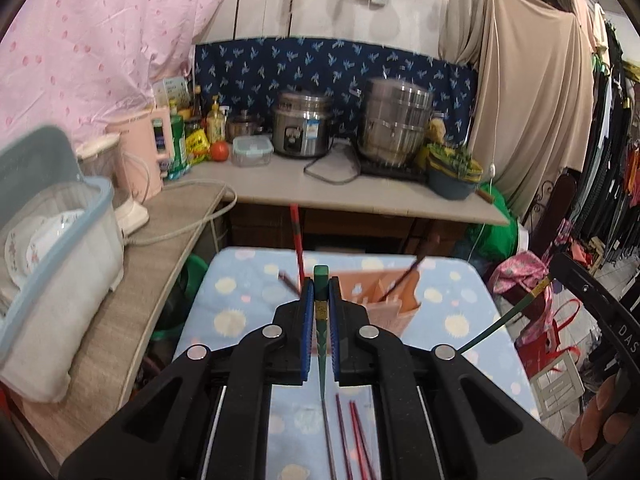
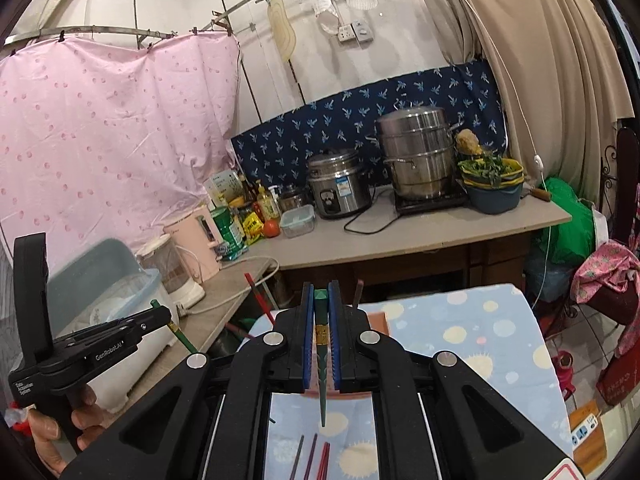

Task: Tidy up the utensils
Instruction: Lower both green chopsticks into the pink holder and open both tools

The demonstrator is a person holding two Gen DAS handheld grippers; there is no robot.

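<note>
My left gripper (image 1: 320,280) is shut on a green chopstick (image 1: 321,334), held above the blue dotted table (image 1: 248,292). Just beyond it stands a pink utensil holder (image 1: 394,294) with red and dark chopsticks (image 1: 297,240) sticking out. My right gripper (image 2: 321,292) is shut on another green chopstick (image 2: 321,356); the pink holder (image 2: 376,320) lies mostly hidden behind its fingers. The left gripper (image 2: 160,314) with its chopstick also shows at the left of the right wrist view. Several red and dark chopsticks (image 1: 354,440) lie on the table below, also in the right wrist view (image 2: 316,458).
A side counter holds a dish box (image 1: 52,264) and a pink kettle (image 1: 144,148). The back counter (image 1: 360,196) carries a rice cooker (image 1: 302,124), a steel steamer pot (image 1: 396,120), bottles and a bowl of greens (image 1: 452,168). Clothes hang at right.
</note>
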